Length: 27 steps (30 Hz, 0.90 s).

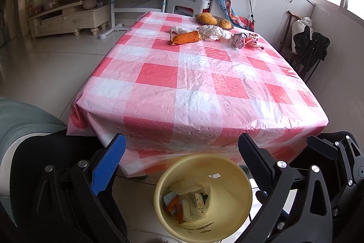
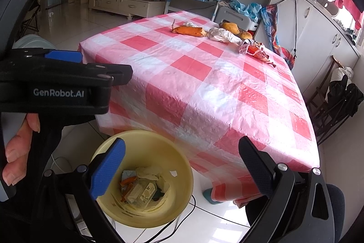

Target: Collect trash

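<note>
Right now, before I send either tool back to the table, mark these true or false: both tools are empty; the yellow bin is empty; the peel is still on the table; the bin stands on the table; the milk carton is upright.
1. Both the left tool and right tool are open and empty. True.
2. The yellow bin is empty. False: it already holds wrappers and scraps.
3. The orange peel lies on the table. True.
4. The bin stands on the table. False: it sits on the floor by the near edge.
5. The milk carton is upright. False: it lies crumpled on its side.
</note>
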Each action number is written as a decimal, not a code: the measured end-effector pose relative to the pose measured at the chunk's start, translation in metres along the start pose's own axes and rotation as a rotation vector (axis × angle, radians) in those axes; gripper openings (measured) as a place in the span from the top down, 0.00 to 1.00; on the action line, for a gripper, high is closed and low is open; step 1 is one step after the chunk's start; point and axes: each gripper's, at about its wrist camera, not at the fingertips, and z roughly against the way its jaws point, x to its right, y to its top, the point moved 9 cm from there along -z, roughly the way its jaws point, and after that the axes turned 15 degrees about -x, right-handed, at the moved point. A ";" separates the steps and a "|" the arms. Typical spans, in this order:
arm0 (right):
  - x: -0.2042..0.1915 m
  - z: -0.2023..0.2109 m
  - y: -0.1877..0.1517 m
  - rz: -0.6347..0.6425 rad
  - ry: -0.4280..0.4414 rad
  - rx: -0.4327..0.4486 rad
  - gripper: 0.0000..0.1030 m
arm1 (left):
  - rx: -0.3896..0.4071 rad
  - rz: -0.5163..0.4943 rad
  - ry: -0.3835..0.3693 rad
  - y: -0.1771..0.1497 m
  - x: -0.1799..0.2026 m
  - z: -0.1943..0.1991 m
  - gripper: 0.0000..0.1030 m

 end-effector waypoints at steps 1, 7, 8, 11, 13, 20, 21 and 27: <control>0.000 0.000 0.000 -0.001 0.000 0.000 0.08 | 0.000 0.001 -0.001 0.000 0.000 0.000 0.07; 0.000 0.001 0.000 -0.003 0.000 0.002 0.08 | 0.000 0.002 -0.001 0.000 0.000 0.000 0.07; 0.000 0.001 0.001 -0.003 0.001 0.002 0.08 | 0.000 0.002 -0.001 0.000 0.000 0.000 0.07; 0.000 0.001 0.000 0.000 0.000 0.000 0.08 | 0.001 0.001 0.000 0.000 0.000 0.000 0.07; 0.000 0.001 0.000 0.003 -0.002 -0.001 0.08 | 0.001 0.001 0.000 0.000 0.000 0.000 0.07; 0.002 0.006 0.001 0.011 -0.011 0.007 0.08 | 0.021 0.003 0.010 0.003 -0.002 0.004 0.07; 0.003 0.010 0.004 0.021 -0.014 0.013 0.08 | 0.034 -0.005 0.021 0.004 -0.003 0.008 0.07; 0.013 0.040 0.032 0.093 -0.054 0.124 0.08 | 0.104 0.011 0.059 0.043 -0.018 0.024 0.07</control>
